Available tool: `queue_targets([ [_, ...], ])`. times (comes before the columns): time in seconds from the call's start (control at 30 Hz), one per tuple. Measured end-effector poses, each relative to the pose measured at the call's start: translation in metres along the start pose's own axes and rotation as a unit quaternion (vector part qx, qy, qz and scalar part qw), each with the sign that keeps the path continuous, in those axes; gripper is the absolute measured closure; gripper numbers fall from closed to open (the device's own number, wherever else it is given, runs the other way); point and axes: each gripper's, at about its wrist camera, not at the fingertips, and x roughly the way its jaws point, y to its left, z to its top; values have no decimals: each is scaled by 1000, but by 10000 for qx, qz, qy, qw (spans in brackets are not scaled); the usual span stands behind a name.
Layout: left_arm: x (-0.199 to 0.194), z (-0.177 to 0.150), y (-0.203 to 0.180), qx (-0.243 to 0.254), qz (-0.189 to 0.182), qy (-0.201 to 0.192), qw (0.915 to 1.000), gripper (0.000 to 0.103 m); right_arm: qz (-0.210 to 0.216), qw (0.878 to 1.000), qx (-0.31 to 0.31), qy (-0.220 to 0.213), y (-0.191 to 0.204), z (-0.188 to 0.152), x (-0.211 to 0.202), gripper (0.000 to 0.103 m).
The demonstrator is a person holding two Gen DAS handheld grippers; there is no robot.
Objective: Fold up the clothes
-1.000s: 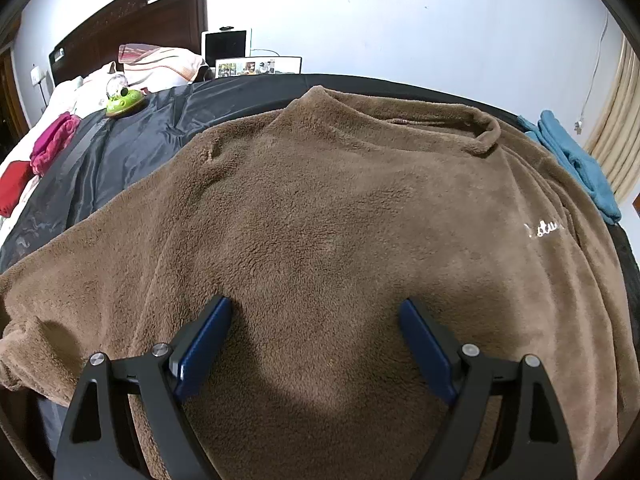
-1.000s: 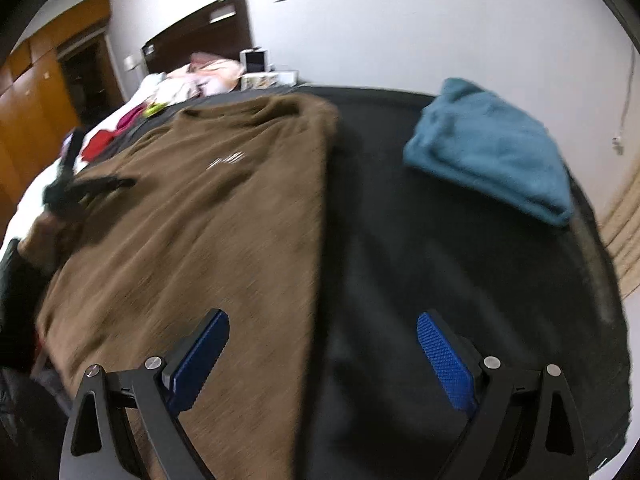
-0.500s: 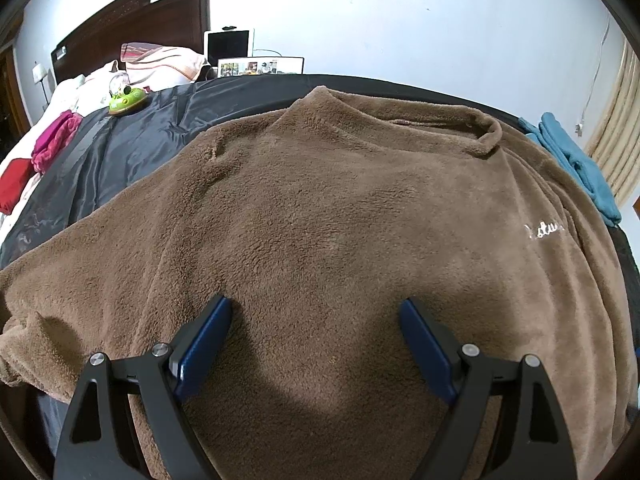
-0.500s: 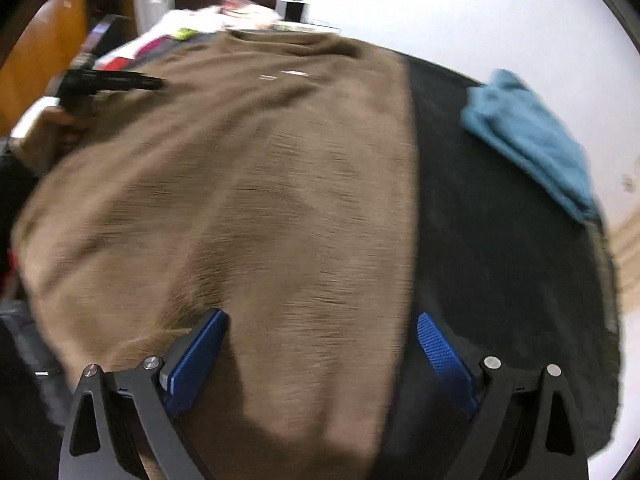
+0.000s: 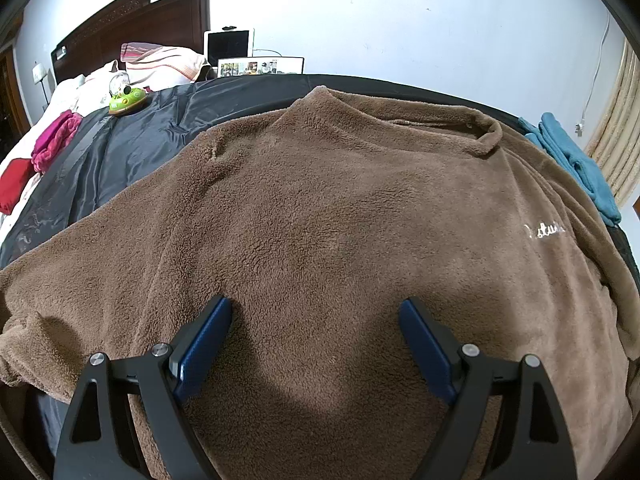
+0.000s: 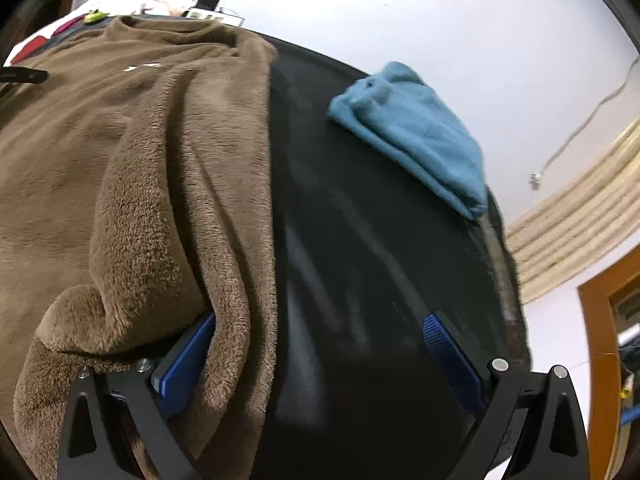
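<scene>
A brown fleece sweater [image 5: 320,200] lies spread flat on a black sheet [image 5: 140,140], collar away from me, white lettering on its chest. My left gripper [image 5: 316,306] hovers open low over the sweater's lower body, with only flat fleece under its fingers. My right gripper [image 6: 320,320] is open at the sweater's [image 6: 120,140] right side edge. Its left finger is tucked against a raised fold of fleece and its right finger stands over the bare black sheet [image 6: 360,240]. The fleece edge lies between the jaws without being pinched.
A folded blue garment [image 6: 412,136] lies on the sheet's far right, near the wall and a beige curtain [image 6: 580,216]. At the far left are pillows [image 5: 160,64], a green toy [image 5: 126,101], pink and red clothes [image 5: 52,140] and a dark headboard [image 5: 132,20].
The right gripper dipped and swung onto the sweater's right edge, where its left finger now sits in a fleece fold. The left gripper and sweater body stayed put.
</scene>
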Motion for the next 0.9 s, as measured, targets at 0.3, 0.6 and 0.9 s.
queue_targets([
  [0.3,1,0,-1,48,56,18,10000,14,-1911,9809,-324,185,-45,14,53,1],
  [0.6,1,-1,0,80,65,28,9999,14,-2918,9560,-120,290,-105,73,102,1],
  [0.9,-11,-3,5,9,-142,-9,9999,14,-2239,9733,-381,-340,-56,87,46,1],
])
